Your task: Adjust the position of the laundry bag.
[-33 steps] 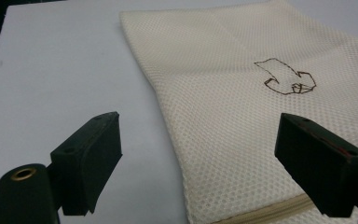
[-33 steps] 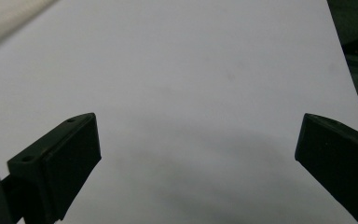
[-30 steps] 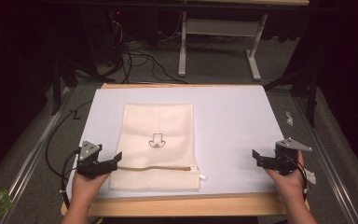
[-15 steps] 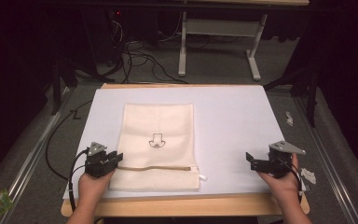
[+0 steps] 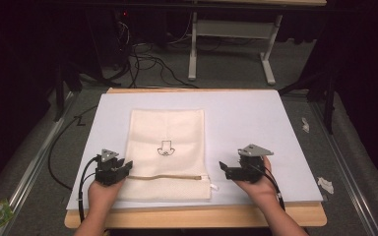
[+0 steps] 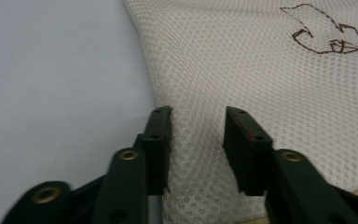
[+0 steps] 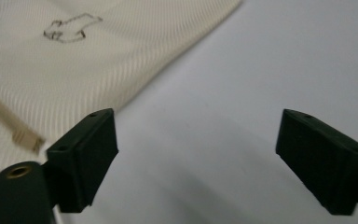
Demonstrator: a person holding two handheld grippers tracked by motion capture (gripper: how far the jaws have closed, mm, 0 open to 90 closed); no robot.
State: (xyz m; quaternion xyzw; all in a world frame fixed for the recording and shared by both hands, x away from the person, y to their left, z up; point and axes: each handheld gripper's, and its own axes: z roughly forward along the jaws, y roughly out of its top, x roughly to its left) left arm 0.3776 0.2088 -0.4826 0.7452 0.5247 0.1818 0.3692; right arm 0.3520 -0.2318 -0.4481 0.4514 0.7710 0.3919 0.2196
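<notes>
Lying flat on the pale sheet that covers the surface (image 5: 256,123), the cream mesh bag (image 5: 170,142) sits left of the middle, its long sides running from the near edge toward the far one. A small dark outline drawing (image 5: 165,148) marks its centre, and a tan zipper (image 5: 167,176) crosses it near the end closest to the person, with the pull (image 5: 211,186) resting at the bag's near right corner. The left gripper (image 5: 120,169) rests at the bag's near left corner, by the left end of the zipper. In the left gripper view its fingers (image 6: 161,140) stand a narrow gap apart with the bag's mesh (image 6: 242,70) lying under and between them right at its left edge; whether the pads actually press the fabric cannot be told from the pictures. The right gripper (image 5: 225,169) hovers over bare sheet just beside the bag's right edge, level with the zipper pull and pointing toward it. Its fingers (image 7: 84,154) are spread wide, though they have just been closing a little, and nothing lies between them except the sheet (image 7: 214,116); the bag's right edge (image 7: 135,93) and zipper end (image 7: 25,138) show off to one side of them.
</notes>
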